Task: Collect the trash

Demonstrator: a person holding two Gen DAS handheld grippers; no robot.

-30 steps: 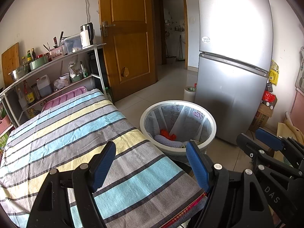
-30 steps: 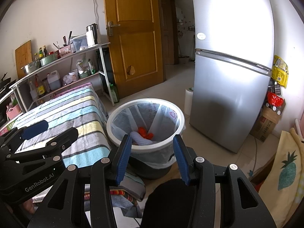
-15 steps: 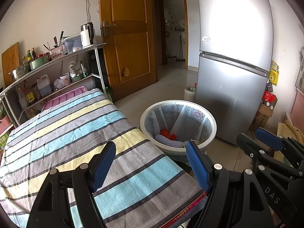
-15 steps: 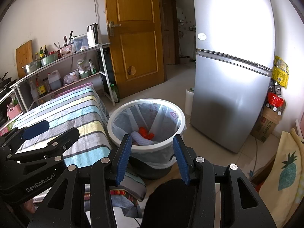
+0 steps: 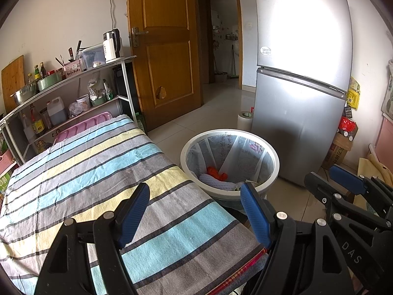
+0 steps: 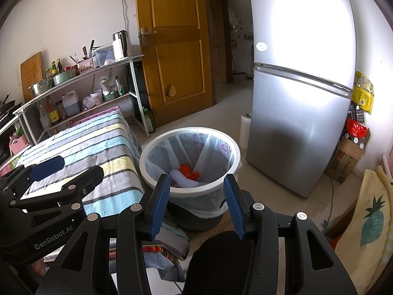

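Over on the left, a metal shelf (image 5: 73,78) carries bottles, bowls and a kettle, their labels too small to read. In front of it stands the bench (image 5: 103,172) under a striped cloth. The left hand-held gripper (image 5: 194,211) hangs over the bench's near corner, its blue pads spread wide with nothing between them; its side reads "GenRobot.AI" in the right wrist view. Just past the bench corner, on the floor, sits the trash bin (image 6: 189,189), lined with a clear bag bearing faint printing I cannot read, with an orange scrap (image 6: 188,170) and pale cloth at the bottom. The right hand-held gripper (image 6: 196,202) hovers near its front rim, released and empty, marked "DAS". Furthest right rises the silver fridge (image 6: 302,86).
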